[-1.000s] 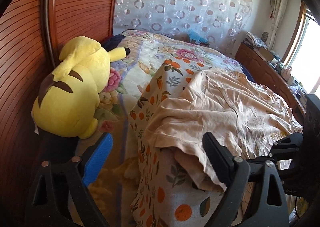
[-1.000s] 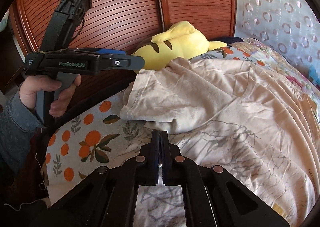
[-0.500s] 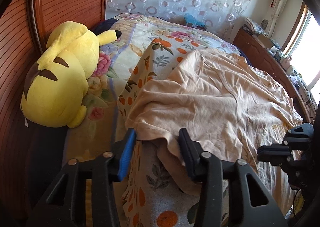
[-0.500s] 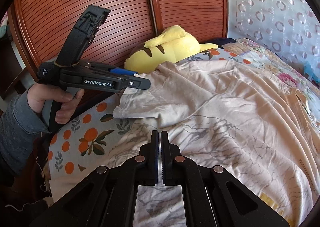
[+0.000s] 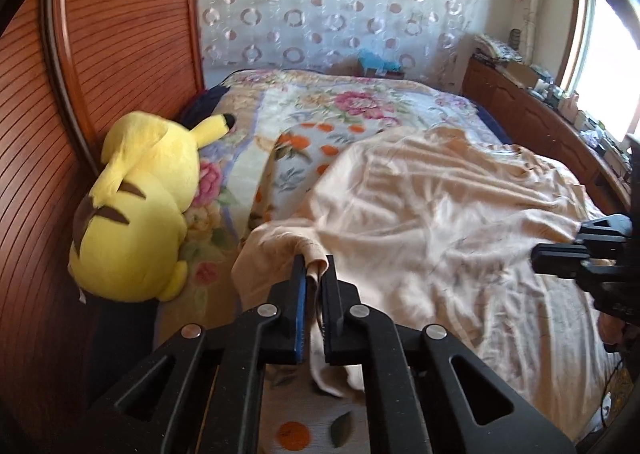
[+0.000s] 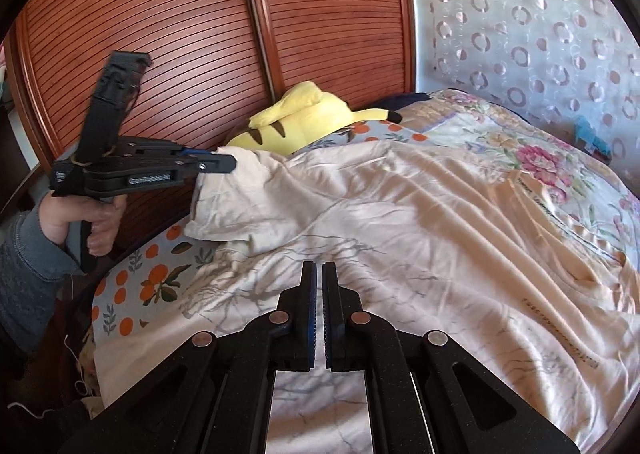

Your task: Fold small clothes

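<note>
A floral bed carries the orange-print cloth, and the peach shirt lies spread across both. The left gripper, jaws just closed, pinches the shirt's corner (likely lifting it to fold over). The right gripper is clenched on the shirt's hem.

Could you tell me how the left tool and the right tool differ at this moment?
The black two-finger left tool is clamped on a raised fold at the edge of the pale peach cotton T-shirt, its jaws having just closed on it. The black two-finger right tool is also shut, but whether it pinches any of the cloth under its tips cannot be told. Both point down over the T-shirt on the bed.
</note>
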`<action>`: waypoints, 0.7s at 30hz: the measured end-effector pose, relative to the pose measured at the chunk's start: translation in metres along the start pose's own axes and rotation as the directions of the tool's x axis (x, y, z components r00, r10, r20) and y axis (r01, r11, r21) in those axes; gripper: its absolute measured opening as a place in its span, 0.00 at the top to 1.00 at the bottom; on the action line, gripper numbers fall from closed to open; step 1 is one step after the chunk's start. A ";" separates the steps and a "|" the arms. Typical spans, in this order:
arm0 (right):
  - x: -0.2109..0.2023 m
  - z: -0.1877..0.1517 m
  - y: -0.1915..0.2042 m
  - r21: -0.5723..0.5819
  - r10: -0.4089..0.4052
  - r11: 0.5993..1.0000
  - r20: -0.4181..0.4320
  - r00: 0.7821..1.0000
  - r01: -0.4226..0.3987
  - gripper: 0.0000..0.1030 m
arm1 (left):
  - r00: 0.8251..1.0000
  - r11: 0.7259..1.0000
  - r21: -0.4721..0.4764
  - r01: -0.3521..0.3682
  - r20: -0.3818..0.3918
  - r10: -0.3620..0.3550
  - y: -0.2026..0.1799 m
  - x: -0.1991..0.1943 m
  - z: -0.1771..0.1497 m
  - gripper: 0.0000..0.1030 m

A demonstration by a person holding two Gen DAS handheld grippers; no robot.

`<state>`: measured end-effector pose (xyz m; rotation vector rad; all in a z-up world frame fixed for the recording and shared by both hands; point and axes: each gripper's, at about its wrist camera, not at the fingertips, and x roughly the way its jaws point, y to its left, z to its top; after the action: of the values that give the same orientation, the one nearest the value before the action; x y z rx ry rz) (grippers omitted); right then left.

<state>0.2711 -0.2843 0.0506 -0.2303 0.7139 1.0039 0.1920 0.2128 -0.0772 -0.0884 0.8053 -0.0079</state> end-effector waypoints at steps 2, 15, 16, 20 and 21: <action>-0.006 -0.007 -0.007 0.014 -0.015 1.000 0.005 1.000 0.015 0.98 | 1.000 0.999 0.024 0.027 0.015 -0.027 -0.013 -0.003 0.010 0.93; -0.139 -0.064 -0.118 0.119 -0.168 0.979 0.041 0.985 0.162 0.98 | 0.976 0.962 0.167 0.216 -0.003 -0.219 -0.124 0.004 0.064 0.91; -0.153 -0.069 -0.125 0.125 -0.176 0.977 0.040 0.984 0.170 0.98 | 0.975 0.961 0.165 0.221 -0.007 -0.223 -0.126 0.004 0.065 0.81; -0.136 -0.075 -0.091 0.139 -0.198 0.972 0.037 0.979 0.192 0.98 | 0.975 0.964 0.150 0.220 0.009 -0.224 -0.122 -0.001 0.062 0.55; -0.135 -0.071 -0.092 0.140 -0.199 0.971 0.036 0.979 0.192 0.97 | 0.978 0.967 0.147 0.207 0.009 -0.210 -0.119 -0.002 0.060 0.49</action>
<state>0.2706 -0.4616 0.0710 -0.1529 0.6971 0.7672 0.2376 0.0988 -0.0248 -0.0353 0.7655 -0.2639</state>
